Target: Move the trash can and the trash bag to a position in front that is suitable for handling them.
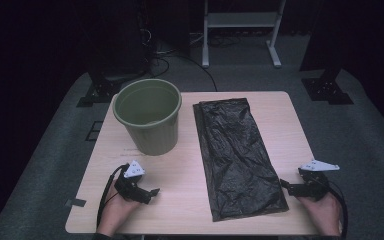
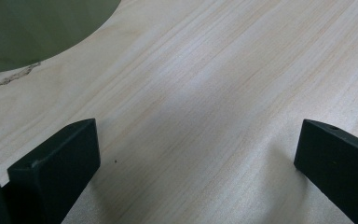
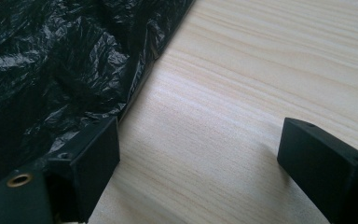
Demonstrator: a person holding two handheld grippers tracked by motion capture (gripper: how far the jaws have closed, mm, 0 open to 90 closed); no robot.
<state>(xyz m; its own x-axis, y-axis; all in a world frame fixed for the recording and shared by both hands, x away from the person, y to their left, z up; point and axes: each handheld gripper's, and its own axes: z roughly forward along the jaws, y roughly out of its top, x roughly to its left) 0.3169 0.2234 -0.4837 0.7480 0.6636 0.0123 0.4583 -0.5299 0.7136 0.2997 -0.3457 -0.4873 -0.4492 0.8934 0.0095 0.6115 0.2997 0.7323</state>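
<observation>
Right gripper (image 3: 198,154) (jaws spread) overlaps the bag (image 3: 51,70); high view adds bin (image 1: 147,117).

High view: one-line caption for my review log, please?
Green bin and flat black bag on a wooden table; left gripper and right gripper rest near its front edge.

Both hands come in from the bottom edge, well apart. The left gripper (image 1: 152,192) lies low, pointing right, jaws spread wide. The right gripper (image 1: 283,185) lies low, pointing left, jaws spread wide too.
</observation>
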